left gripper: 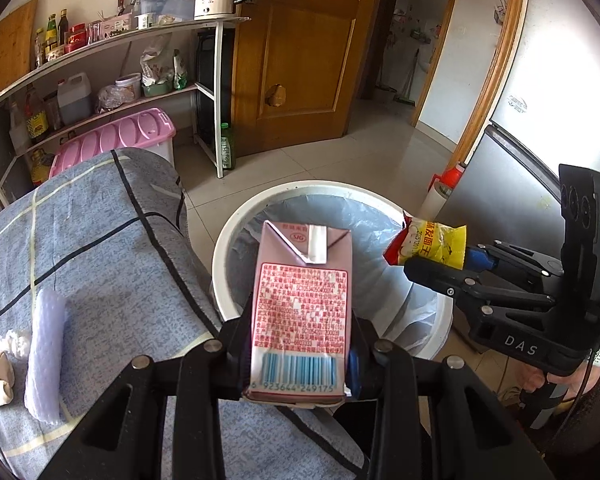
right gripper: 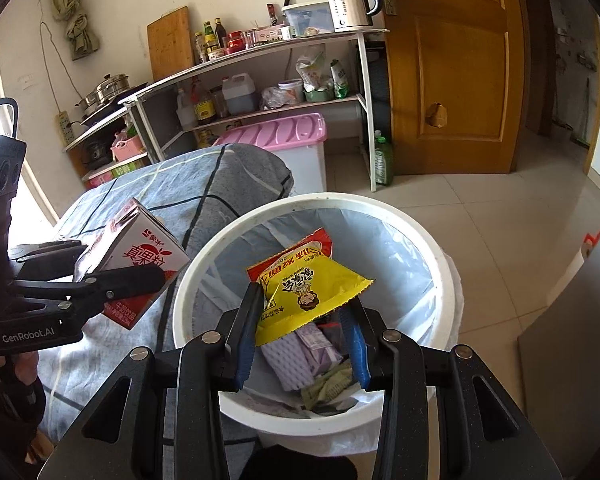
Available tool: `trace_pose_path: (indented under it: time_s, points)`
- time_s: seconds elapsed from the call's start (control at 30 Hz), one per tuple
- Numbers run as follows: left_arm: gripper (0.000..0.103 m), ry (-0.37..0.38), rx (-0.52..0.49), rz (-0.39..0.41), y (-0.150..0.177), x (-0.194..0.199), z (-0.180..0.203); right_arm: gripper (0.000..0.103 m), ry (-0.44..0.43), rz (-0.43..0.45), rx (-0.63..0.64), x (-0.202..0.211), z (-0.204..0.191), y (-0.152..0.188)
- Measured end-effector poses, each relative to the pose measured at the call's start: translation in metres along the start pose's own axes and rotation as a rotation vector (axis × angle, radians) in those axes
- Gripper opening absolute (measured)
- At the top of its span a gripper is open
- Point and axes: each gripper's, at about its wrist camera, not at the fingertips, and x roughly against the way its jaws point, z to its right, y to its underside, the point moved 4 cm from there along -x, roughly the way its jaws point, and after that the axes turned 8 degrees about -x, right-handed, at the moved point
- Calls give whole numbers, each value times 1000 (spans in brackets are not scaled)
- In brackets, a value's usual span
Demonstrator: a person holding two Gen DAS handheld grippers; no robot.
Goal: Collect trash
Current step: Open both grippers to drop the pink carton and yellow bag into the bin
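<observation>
Both hand-held grippers point obliquely downward: the left gripper (left gripper: pixel 300 344) has its fingers (left gripper: pixel 236 344) clamped on a carton's sides, and the right gripper (right gripper: pixel 300 344) pinches a wrapper, a hand (left gripper: pixel 540 380) gripping its handle.

Pink carton (left gripper: pixel 300 304), yellow wrapper (right gripper: pixel 308 292)

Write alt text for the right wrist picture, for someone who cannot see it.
A black claw grips a yellow snack packet above a white bin lined with a plastic bag, with trash already at its bottom. At left, a second claw holds a pink drink carton over a table draped in a blue checked cloth.
</observation>
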Motion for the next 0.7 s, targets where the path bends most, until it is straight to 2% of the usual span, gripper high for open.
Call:
trace_pose_path:
  time_s: [0.37,0.5,0.53,0.6,0.63,0.7]
  points:
    - [37,-23,-14,-60,-6,-32,9,40,78,-47,-16,-22,20,-6]
    - [45,-3,14,-65,-8,-35,8,41,101,-59,-34,-27,24,-7]
    - [51,0,15,-60,-8,-34,8,43,93,-58,-41,-26,25,-7]
    - [58,-10,17,-57,-8,-33,7,54,100,-54,-45,-25,26,-6]
    - [58,-16,17,-53,-9,-32,6,59,107,-50,-47,-24,27,-6]
    - [59,-16,29,-44,-9,-29,4,59,100,-49,-53,-23,26,-4]
